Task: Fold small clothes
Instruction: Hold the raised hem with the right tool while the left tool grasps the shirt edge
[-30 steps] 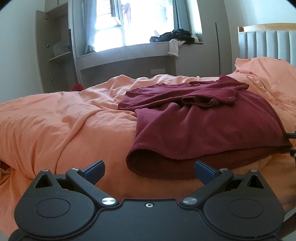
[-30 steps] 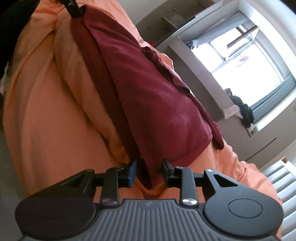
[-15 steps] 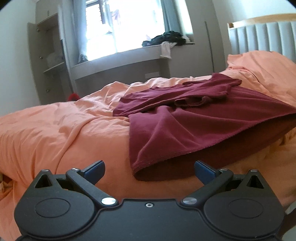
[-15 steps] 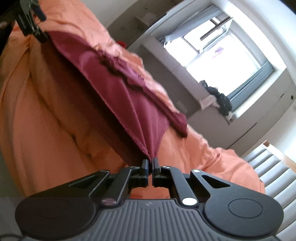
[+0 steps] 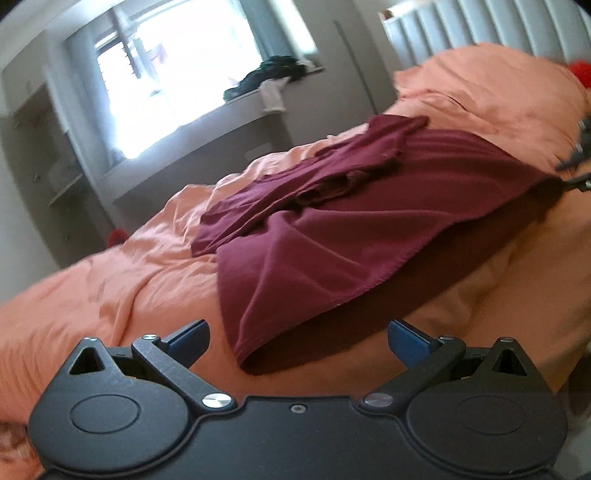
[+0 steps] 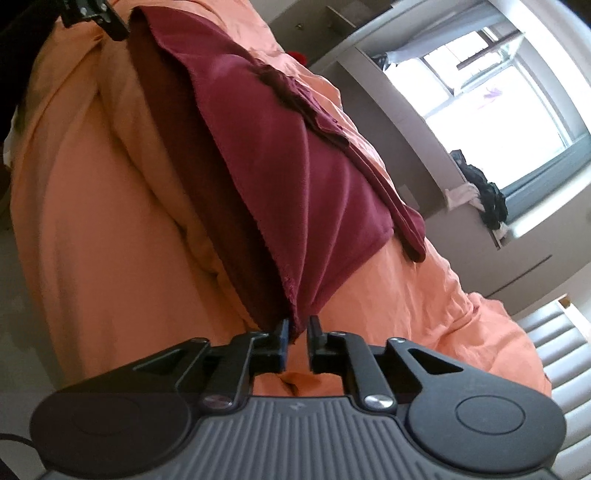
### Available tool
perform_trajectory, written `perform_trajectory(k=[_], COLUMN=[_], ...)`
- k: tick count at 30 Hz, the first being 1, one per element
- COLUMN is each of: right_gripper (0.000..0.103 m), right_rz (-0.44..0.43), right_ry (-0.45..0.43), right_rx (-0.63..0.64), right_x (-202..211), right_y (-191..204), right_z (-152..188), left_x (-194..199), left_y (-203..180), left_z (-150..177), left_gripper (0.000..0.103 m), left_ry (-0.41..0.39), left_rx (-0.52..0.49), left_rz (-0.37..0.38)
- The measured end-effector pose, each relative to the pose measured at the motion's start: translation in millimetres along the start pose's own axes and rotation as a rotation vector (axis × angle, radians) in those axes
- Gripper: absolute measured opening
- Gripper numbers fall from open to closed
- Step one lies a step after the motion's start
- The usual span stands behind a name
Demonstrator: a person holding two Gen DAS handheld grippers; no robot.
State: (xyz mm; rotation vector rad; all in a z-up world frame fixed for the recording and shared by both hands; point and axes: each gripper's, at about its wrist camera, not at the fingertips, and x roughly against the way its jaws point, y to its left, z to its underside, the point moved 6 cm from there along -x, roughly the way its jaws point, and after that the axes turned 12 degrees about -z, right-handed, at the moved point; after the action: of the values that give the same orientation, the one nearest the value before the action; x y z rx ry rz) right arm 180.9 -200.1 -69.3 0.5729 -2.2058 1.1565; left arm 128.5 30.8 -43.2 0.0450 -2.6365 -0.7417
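A dark red T-shirt (image 5: 332,236) lies on the orange duvet (image 5: 110,280), its hem edge facing me. My left gripper (image 5: 298,341) is open and empty, with the near left hem corner of the shirt just ahead between its fingers. My right gripper (image 6: 297,334) is nearly closed on the right hem corner of the T-shirt (image 6: 280,155) and lifts it off the bed, so the hem is stretched. The right gripper's tips show at the right edge of the left wrist view (image 5: 576,162).
The bed's padded headboard (image 5: 480,29) is at the right. A window sill with dark clothes (image 5: 273,74) runs along the far wall. Open shelves (image 5: 55,177) stand at the left. A small red object (image 5: 118,236) lies beyond the bed.
My right gripper closed on the shirt's hem corner and raised it, and now stands slightly parted around the cloth. My left gripper has moved closer to the left hem corner and tilted.
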Motion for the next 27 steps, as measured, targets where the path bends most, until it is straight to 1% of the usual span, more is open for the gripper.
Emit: perform_trajectory(k=[1, 2, 3, 4, 6, 8, 10, 12, 14, 15, 17, 19, 20, 21, 24, 27], right_gripper=[0.032, 0.040, 0.055, 0.063, 0.067, 0.070, 0.071, 0.071, 0.071, 0.068, 0.055, 0.033, 0.026, 0.013, 0.009, 0.008], right_rz=[-0.007, -0.014, -0.020, -0.024, -0.026, -0.015, 0.027, 0.091, 0.132, 0.144, 0.161, 0.176, 0.178, 0.180, 0.179, 0.166], right_ry=[-0.002, -0.006, -0.009, -0.009, -0.009, 0.011, 0.045, 0.081, 0.090, 0.088, 0.076, 0.059, 0.042, 0.027, -0.043, -0.117], right_rx=[0.003, 0.008, 0.018, 0.029, 0.069, 0.125, 0.182, 0.243, 0.277, 0.286, 0.301, 0.302, 0.293, 0.280, 0.216, 0.088], right_x=[1, 2, 2, 1, -3, -14, -31, -50, -61, -66, -70, -66, -62, -56, -32, -4], right_y=[2, 3, 4, 7, 13, 21, 26, 30, 32, 33, 35, 35, 34, 33, 21, -3], right_z=[0, 0, 0, -1, -4, -6, -7, -6, -7, -7, -8, -9, -10, -11, -17, -26], left_x=[0, 0, 0, -1, -3, -5, -7, -8, -9, -10, -11, -11, -11, -11, -12, -13], left_y=[-2, -4, -6, -7, -10, -12, -13, -13, -11, -11, -10, -11, -12, -13, -18, -26], left_z=[0, 0, 0, 0, 0, 0, 0, 0, 0, 1, 1, 1, 1, 1, 1, 0], left_gripper=[0.102, 0.102, 0.102, 0.102, 0.102, 0.102, 0.102, 0.102, 0.102, 0.102, 0.102, 0.102, 0.102, 0.102, 0.102, 0.102], left_ry=[-0.002, -0.002, -0.002, -0.002, -0.002, 0.001, 0.007, 0.012, 0.017, 0.020, 0.023, 0.022, 0.021, 0.018, 0.003, -0.024], left_rx=[-0.013, -0.026, -0.040, -0.051, -0.076, -0.099, -0.113, -0.113, -0.110, -0.109, -0.109, -0.114, -0.120, -0.128, -0.162, -0.218], left_rz=[0.004, 0.007, 0.007, 0.006, 0.002, -0.005, -0.011, -0.015, -0.017, -0.020, -0.022, -0.024, -0.025, -0.026, -0.034, -0.055])
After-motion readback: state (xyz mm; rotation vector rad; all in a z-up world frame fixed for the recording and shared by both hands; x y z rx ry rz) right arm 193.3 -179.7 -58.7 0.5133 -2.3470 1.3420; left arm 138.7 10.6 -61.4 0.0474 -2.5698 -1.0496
